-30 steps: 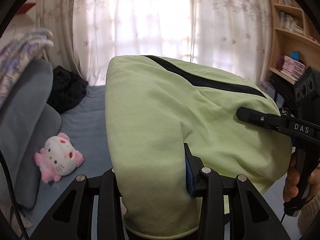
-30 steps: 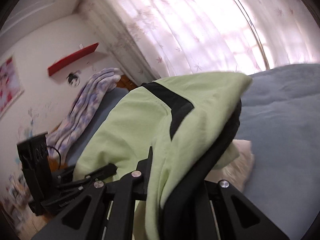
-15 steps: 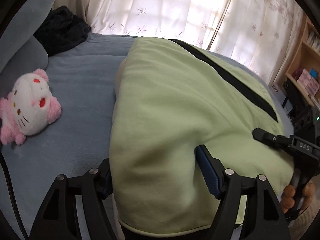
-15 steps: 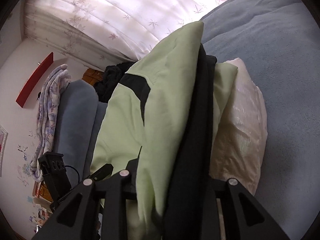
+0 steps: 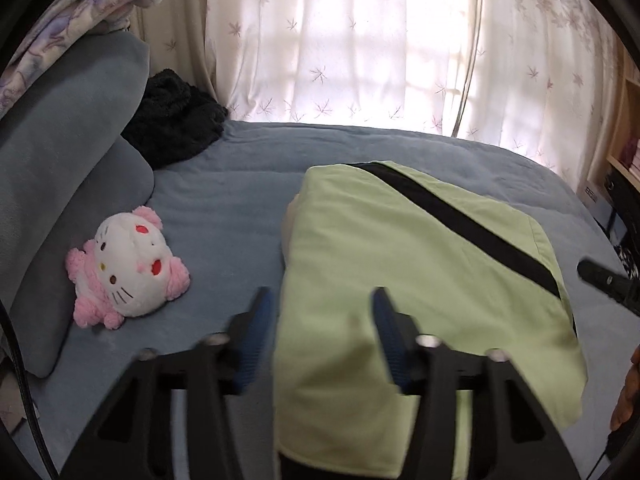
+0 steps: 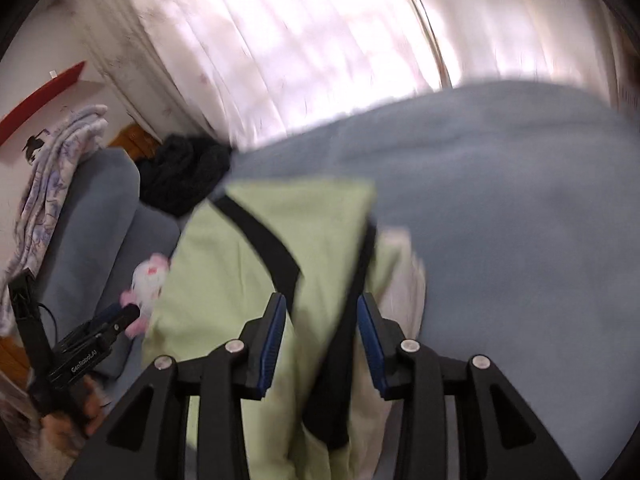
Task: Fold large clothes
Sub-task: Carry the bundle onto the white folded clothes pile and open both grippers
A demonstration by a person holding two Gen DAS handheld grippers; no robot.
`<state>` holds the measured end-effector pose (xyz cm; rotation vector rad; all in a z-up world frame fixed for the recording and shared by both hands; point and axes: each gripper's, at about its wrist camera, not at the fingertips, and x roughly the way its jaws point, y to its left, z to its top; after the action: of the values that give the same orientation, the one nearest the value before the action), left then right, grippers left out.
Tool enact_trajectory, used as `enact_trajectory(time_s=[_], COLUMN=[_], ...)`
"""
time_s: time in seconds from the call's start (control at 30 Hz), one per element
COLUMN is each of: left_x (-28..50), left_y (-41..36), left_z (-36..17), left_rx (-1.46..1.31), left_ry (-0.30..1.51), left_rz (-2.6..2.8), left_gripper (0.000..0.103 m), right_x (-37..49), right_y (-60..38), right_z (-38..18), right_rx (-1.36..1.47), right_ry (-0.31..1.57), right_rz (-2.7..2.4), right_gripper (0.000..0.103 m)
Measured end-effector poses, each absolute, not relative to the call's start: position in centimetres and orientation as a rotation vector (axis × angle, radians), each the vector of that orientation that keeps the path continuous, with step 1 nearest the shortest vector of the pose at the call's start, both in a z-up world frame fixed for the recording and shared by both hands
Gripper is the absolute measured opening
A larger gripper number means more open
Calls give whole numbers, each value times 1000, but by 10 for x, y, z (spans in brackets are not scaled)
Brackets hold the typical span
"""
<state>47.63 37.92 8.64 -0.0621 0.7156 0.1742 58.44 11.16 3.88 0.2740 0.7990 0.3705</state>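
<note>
A light green garment point(image 5: 420, 280) with a black stripe point(image 5: 460, 220) running slantwise across it lies folded on a bed covered in a blue-grey sheet point(image 5: 240, 184), its near edge reaching down between the fingers of both tools. In the left wrist view, the left hand-held gripper point(image 5: 320, 312) straddles the near left corner of the garment: its jaws are closing, the cloth lies between them, yet the blue pads point(image 5: 256, 332) stand apart from the fabric on either side, so nothing is pinched. In the right wrist view, which is blurred, the right hand-held gripper point(image 6: 320, 320) sits over the garment's near right edge, where green cloth and a dark inner layer point(image 6: 344, 340) pass between its fingers; its jaws are opening, and gaps show between the pads and the cloth. A paler, cream layer point(image 6: 404, 280) peeks out from beneath the green on the right side. To the left of the garment, well apart from it, a pink and white plush toy point(image 5: 128, 268) rests on the sheet against a grey-blue pillow point(image 5: 60, 184). Further back, a heap of black fabric point(image 5: 172, 124) sits near the pillow's top, just in front of a white curtain point(image 5: 340, 40) patterned with leaves. A pale purple blanket point(image 5: 80, 4) drapes over the pillow's upper edge. A wooden shelf point(image 5: 624, 140) stands at the right.
</note>
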Motion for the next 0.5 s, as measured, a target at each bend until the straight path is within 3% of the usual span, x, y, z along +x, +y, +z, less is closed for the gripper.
enact_trajectory(time_s=[0.13,0.5], left_x=[501,548], left_y=[361,362], left_z=[73,22], left_rx=[-56,-17], left_ry=[739,792], left_rz=[223,302], left_gripper=[35,38], right_x=[605,652], right_y=[132,178], right_z=[42,-22], right_rx=[281,156], right_ry=[745,852], right_rz=[391,308], right_gripper=[37,38])
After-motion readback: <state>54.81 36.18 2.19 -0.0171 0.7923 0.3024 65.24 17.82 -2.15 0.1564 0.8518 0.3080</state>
